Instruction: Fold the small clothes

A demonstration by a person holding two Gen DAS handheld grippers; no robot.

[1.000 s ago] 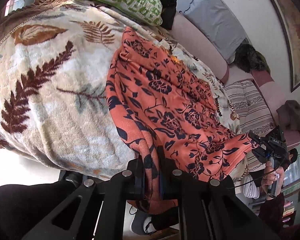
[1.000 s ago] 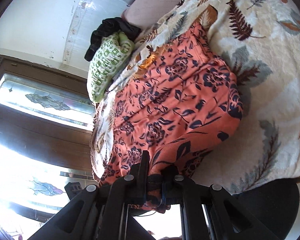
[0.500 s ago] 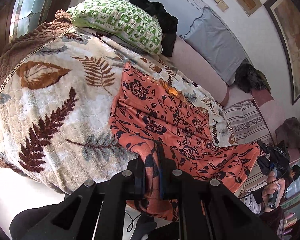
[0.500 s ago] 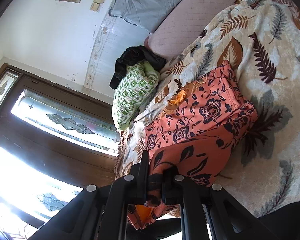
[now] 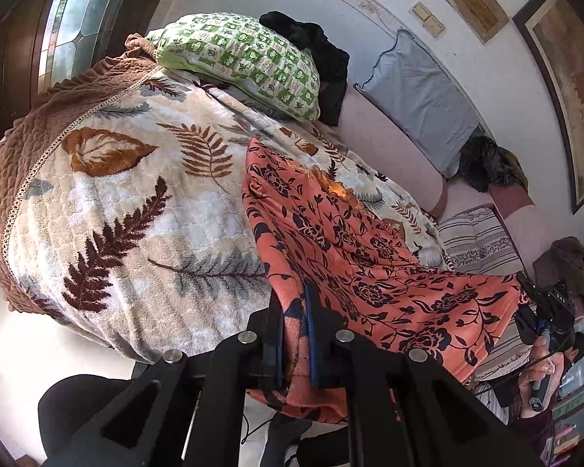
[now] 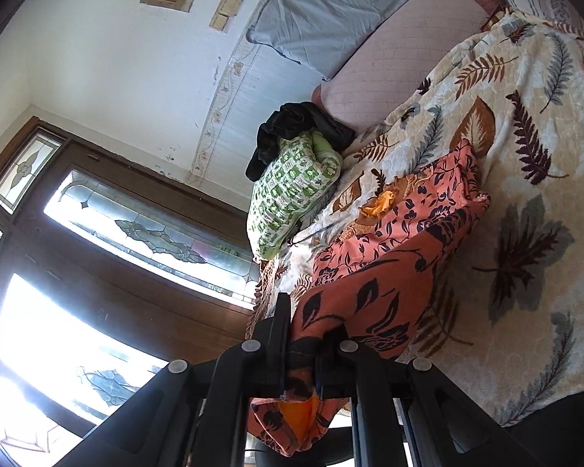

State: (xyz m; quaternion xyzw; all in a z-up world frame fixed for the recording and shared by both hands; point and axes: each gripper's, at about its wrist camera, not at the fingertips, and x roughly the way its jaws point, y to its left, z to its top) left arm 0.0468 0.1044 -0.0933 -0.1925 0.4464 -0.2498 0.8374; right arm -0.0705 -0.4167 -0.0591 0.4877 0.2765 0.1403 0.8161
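Claws [image 5: 295,327] [image 6: 301,344] pinch garment [image 5: 354,249]; pillow [image 5: 245,58] beyond.

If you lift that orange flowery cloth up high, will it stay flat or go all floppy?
Probably floppy: the orange flowery cloth sags between the left gripper and right gripper. It looks thin and likely light, since its lifted edge folds and drapes over the leaf blanket.

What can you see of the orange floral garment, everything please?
The orange floral garment is soft, knit-looking cloth, salmon-orange with dark navy flowers and vines; a brighter orange patch shows at its far edge. Its far part lies on the leaf-print blanket; the near edge is lifted and stretched between the two grippers. The left gripper and right gripper are each shut on a bunched corner. Some cloth hangs below the right gripper.
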